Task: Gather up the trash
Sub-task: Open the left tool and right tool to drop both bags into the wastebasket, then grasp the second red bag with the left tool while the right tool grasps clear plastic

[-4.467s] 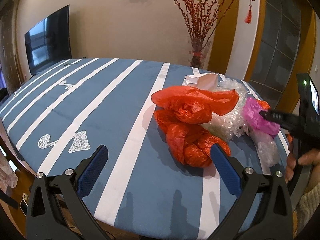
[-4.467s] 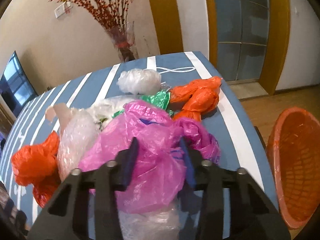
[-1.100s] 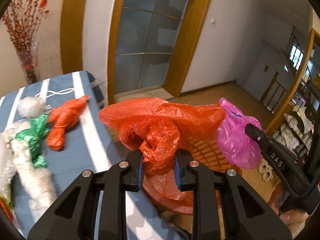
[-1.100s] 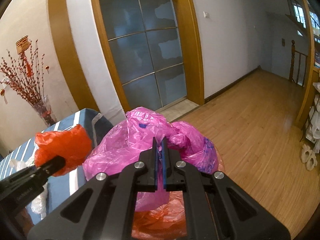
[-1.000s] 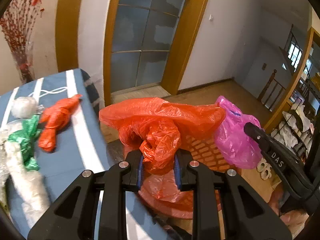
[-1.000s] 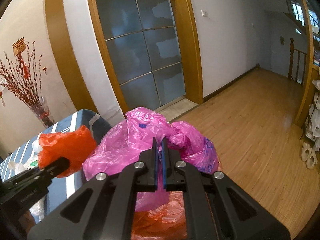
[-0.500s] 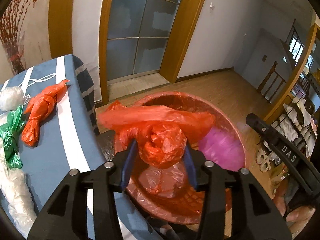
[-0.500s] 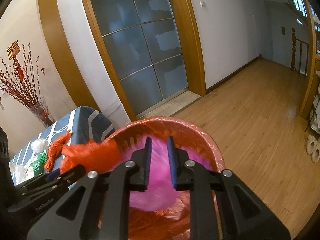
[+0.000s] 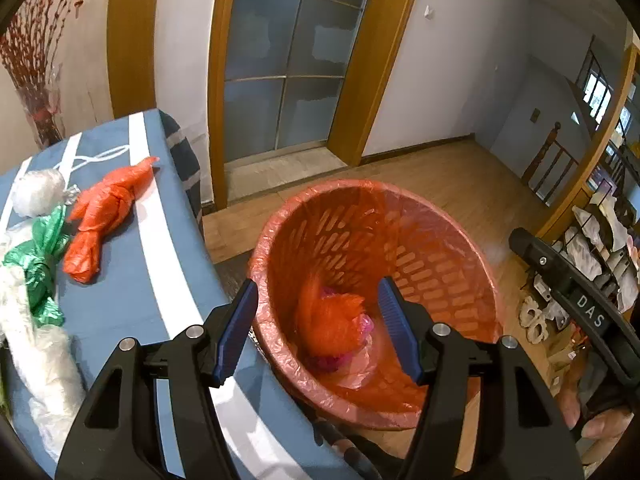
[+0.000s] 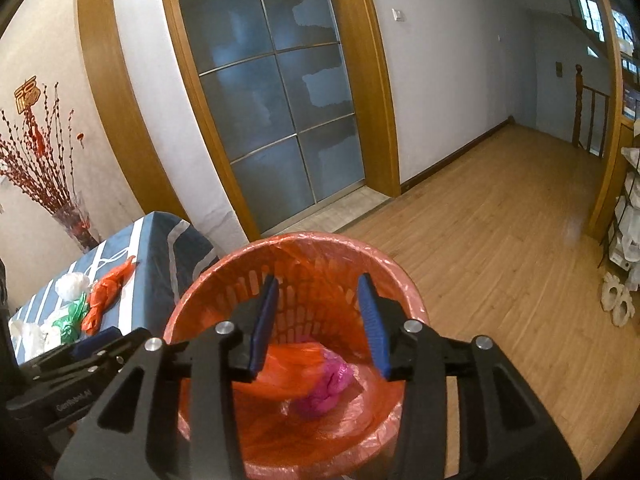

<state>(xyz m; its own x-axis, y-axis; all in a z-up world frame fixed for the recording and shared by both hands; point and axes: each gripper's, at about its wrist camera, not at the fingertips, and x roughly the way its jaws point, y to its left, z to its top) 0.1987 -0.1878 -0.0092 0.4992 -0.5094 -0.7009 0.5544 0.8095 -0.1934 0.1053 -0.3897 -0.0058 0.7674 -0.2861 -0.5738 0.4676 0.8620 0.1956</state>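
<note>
Just dropped: orange bag and pink bag now in basket; left gripper and right gripper wide apart, empty; more trash left on table.

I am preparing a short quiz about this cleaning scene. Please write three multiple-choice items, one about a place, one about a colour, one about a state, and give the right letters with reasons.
1. Where does the pink bag lie?
A. on the table
B. inside the orange basket
C. on the floor

2. What colour is the bag between the white bundle and the clear plastic on the table?
A. green
B. yellow
C. black

3. How is the left gripper?
A. shut on a bag
B. shut and empty
C. open

Answers: 1 B, it rests at the basket's bottom beside an orange bag. 2 A, the green bag is there. 3 C, its fingers are apart, holding nothing.
</note>
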